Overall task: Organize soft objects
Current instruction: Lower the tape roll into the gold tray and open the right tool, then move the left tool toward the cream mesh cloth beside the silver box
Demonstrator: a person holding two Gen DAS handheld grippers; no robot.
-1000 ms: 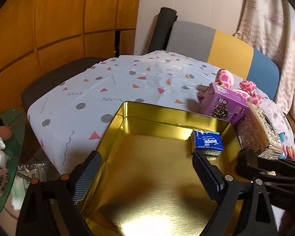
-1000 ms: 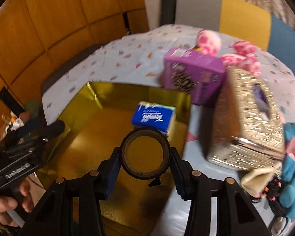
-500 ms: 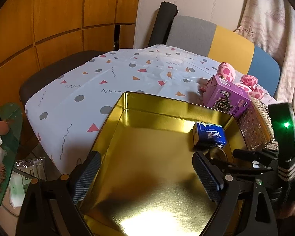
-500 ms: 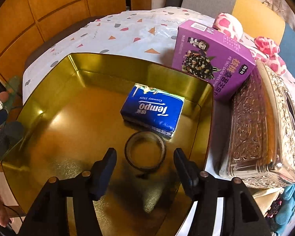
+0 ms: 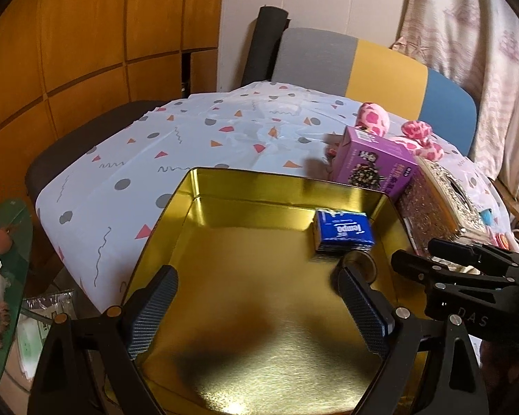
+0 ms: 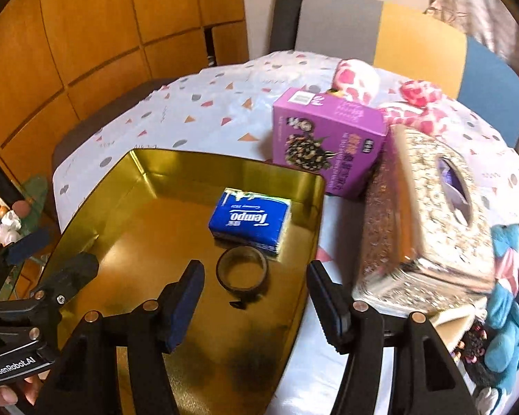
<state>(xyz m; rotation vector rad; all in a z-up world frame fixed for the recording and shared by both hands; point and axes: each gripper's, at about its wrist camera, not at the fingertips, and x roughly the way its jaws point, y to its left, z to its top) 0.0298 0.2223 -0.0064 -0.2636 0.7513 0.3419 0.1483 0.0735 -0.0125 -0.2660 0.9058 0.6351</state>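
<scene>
A gold tin tray (image 5: 245, 186) (image 6: 148, 173) sits on the patterned tablecloth. Inside it lie a blue Tempo tissue pack (image 5: 342, 233) (image 6: 251, 223) and a brown tape roll (image 5: 361, 263) (image 6: 242, 271) just in front of the pack. My left gripper (image 5: 256, 306) is open and empty over the tray's near part. My right gripper (image 6: 254, 297) is open and empty, just behind and above the tape roll; it shows in the left wrist view (image 5: 443, 263) at the tray's right side.
A purple box (image 6: 325, 138), a glittery tissue box (image 6: 422, 207) and pink spotted plush toys (image 6: 356, 79) stand right of the tray. Blue soft toys (image 6: 508, 311) lie at the far right. A chair (image 5: 363, 58) is behind the table.
My right gripper carried the tape roll over the tray, opened and left it beside the tissue pack, then drew back and up. The left gripper stayed open over the tray.
</scene>
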